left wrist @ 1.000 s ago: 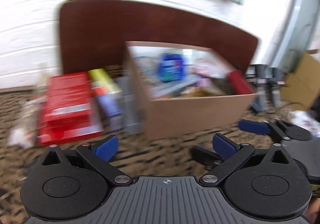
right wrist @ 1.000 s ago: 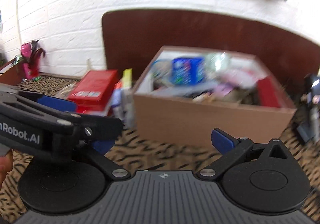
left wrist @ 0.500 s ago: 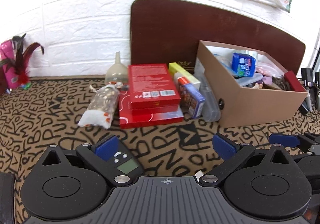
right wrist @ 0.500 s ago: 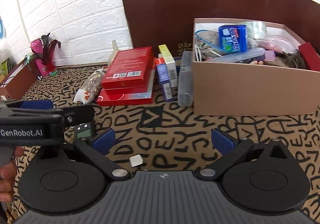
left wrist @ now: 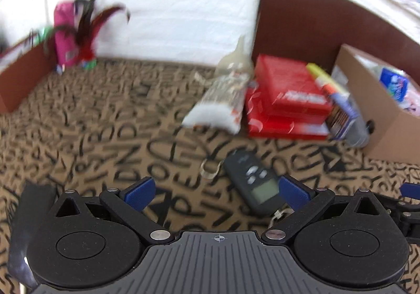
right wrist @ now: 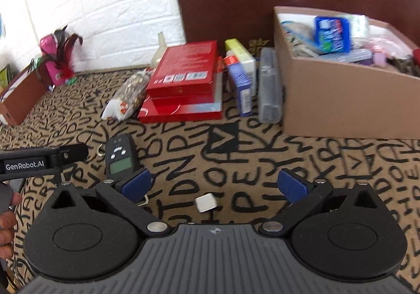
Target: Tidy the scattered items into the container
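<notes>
The left wrist view is smeared by motion, so the print on the stacked red boxes (left wrist: 288, 99) and the contents of the open brown cardboard box (left wrist: 388, 120) at its right edge cannot be read there; that container is cut off by the frame. In the right wrist view the cardboard box (right wrist: 341, 110) shows plainly, already holding a blue packet, clear plastic pieces and other jumbled items too crowded to name. The small black handheld device with a grey screen (left wrist: 256, 183) lies flat on the tan cloth printed with black letters (left wrist: 105, 136), its lower end hidden behind the inner pad of the left gripper (left wrist: 214, 192), whose blue-padded fingers stand wide apart and hold nothing. A small metal ring lies just beside the device. The right gripper (right wrist: 215, 185) hovers low over the cloth, fingers likewise spread wide and empty, with a small white square block (right wrist: 206, 202) lying between them. In this view the device (right wrist: 121, 157) is partly covered by the gripper's left pad.
</notes>
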Motion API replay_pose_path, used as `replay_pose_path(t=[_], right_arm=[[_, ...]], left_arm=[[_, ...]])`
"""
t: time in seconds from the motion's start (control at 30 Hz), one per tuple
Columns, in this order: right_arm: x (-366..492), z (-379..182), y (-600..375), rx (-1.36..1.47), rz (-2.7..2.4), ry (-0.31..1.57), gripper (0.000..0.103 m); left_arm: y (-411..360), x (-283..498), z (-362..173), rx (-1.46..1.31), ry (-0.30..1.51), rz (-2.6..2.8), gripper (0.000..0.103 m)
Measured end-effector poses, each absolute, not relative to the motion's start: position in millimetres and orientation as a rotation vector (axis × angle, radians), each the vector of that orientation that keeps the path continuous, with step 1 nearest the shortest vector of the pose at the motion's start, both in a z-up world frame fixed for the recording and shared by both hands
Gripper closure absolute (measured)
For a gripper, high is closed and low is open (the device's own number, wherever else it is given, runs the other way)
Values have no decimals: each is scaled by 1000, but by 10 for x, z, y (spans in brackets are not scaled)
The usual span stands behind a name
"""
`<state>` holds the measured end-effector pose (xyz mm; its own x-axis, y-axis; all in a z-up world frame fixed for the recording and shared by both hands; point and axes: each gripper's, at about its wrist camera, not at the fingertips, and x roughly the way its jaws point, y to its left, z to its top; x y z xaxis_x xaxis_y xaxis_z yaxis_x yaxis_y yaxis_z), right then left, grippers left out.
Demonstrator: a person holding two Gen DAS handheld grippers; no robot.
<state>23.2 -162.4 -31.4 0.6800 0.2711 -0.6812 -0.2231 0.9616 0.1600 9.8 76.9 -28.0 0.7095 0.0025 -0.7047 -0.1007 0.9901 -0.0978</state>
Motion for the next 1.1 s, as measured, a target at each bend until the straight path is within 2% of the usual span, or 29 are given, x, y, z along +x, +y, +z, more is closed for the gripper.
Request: replay_pose_path(t=[0.27, 0.37, 0.47, 0.6, 0.67, 0.77, 0.8, 0.9, 1.03, 1.1], right_arm=[[278, -608, -1291, 1, 454, 859, 1], [248, -635, -1166, -16, 496, 837, 1], [252, -642, -995, -68, 524, 806, 4], [351, -716, -804, -119, 557, 814, 21], [389, -760, -764, -128, 568, 815, 23], [388, -767, -797, -172, 567, 786, 37], [389, -762, -846, -174, 568, 781, 46], [432, -760, -1047, -142, 537, 783, 46], [438, -759, -1247, -155, 480, 777, 49], [428, -766, -1345, -156, 462, 781, 49]], left_arm=[[937, 199, -440, -222, 790, -93, 0], [932, 353, -408, -196, 783, -118, 1], [946, 557, -424, -183, 790, -149, 7], [953, 825, -493, -204, 827, -207, 14], [913, 930, -529, -194, 838, -233, 14], [842, 1050, -621, -167, 873, -266, 17], [825, 1081, -665, -165, 893, -276, 19], [756, 1046, -715, -128, 888, -290, 37], [756, 878, -711, -177, 908, -326, 45], [744, 728, -733, -197, 912, -348, 46]])
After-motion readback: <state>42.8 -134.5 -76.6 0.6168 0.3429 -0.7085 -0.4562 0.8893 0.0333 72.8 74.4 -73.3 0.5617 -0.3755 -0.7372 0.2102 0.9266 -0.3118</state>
